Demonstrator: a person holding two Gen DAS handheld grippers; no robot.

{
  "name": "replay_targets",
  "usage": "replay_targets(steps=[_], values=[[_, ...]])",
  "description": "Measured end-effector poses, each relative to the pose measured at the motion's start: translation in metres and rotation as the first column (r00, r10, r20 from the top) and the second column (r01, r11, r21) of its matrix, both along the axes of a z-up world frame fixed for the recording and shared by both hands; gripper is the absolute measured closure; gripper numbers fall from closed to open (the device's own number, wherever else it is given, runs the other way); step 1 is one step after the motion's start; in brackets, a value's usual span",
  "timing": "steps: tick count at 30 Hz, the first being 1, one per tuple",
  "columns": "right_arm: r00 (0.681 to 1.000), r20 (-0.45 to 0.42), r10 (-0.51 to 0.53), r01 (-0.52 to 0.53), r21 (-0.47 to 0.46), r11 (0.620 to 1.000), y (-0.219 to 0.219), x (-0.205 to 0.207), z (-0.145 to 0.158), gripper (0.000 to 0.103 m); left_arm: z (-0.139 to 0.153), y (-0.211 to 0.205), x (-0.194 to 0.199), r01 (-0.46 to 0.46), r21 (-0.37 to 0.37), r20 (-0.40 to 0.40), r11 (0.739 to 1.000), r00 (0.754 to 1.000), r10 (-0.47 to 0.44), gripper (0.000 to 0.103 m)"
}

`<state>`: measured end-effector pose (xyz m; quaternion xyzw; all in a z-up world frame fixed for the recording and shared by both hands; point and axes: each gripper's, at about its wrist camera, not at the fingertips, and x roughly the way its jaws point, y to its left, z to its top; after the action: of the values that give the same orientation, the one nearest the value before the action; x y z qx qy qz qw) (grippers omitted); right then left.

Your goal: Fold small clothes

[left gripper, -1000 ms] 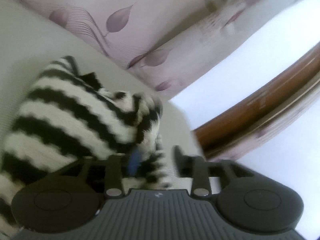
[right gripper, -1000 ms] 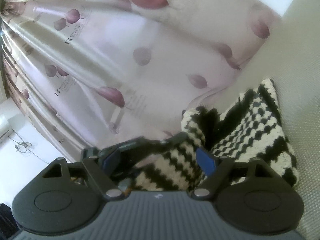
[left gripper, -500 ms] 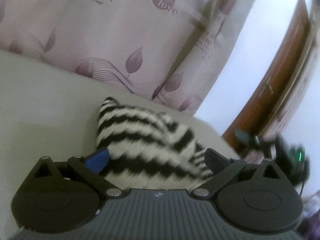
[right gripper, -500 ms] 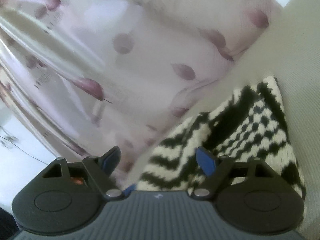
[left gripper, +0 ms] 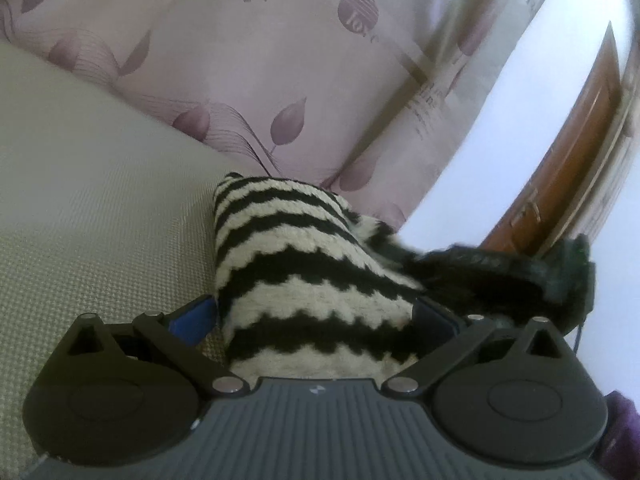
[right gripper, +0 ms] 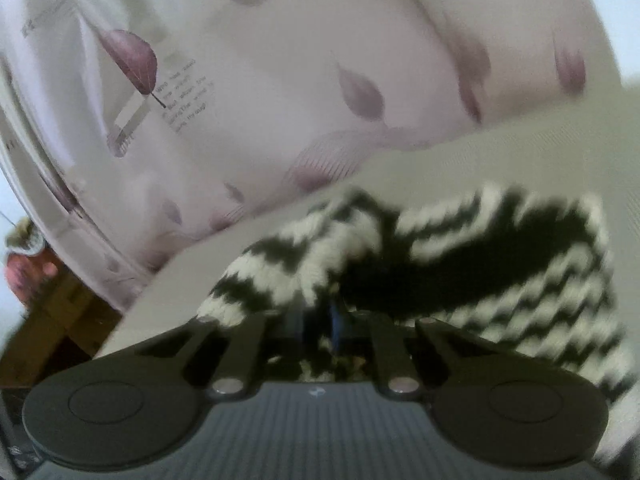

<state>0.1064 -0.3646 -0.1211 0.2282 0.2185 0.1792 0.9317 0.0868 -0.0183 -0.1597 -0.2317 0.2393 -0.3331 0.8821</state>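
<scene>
A black-and-white zigzag-striped knit garment (left gripper: 304, 280) lies bunched on a pale woven surface (left gripper: 100, 208). In the left wrist view my left gripper (left gripper: 316, 316) is open, its blue-padded fingers (left gripper: 194, 318) wide apart on either side of the garment's near end. A dark blurred shape, seemingly the other gripper (left gripper: 520, 276), sits at the garment's right side. In the right wrist view my right gripper (right gripper: 334, 320) is shut on a fold of the same garment (right gripper: 460, 264), which spreads away to the right.
A pink curtain with purple leaf prints (left gripper: 280, 80) hangs right behind the surface. A brown wooden door (left gripper: 560, 184) stands to the right in the left wrist view. In the right wrist view the surface's edge (right gripper: 168, 280) drops off at the left.
My left gripper has let go of the garment and opened wide around it. My right gripper has closed from open onto a fold of the garment and swung to a new angle.
</scene>
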Motion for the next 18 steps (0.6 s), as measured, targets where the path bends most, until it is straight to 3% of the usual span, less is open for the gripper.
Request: replay_targets(steps=[2,6,14,16,18], values=[[0.999,0.032,-0.02,0.019,0.016,1.0,-0.021,-0.005,0.013,0.092,0.001,-0.002,-0.003,0.002,0.013,0.023,1.0,1.0,-0.002,0.001],[0.996,0.019,-0.082,0.083,-0.054,0.995,-0.058,-0.013,0.024,0.092,0.004,-0.011,-0.006,0.017,0.057,0.053,0.998,0.998,-0.02,0.0],[0.978,-0.066,-0.196,0.192,-0.065,0.979,-0.105,-0.018,-0.012,0.095,0.001,-0.01,-0.001,0.0,0.059,0.031,0.998,1.0,-0.001,0.0],[0.977,-0.042,-0.21,0.202,-0.15,0.968,-0.1,-0.021,-0.007,0.096,0.001,-0.009,-0.002,-0.012,0.063,0.031,0.998,0.999,0.01,0.0],[0.983,-0.05,-0.178,0.173,-0.089,0.981,-0.102,-0.021,-0.007,0.096,0.005,-0.011,-0.004,-0.011,0.066,0.051,0.998,0.999,0.008,0.0]])
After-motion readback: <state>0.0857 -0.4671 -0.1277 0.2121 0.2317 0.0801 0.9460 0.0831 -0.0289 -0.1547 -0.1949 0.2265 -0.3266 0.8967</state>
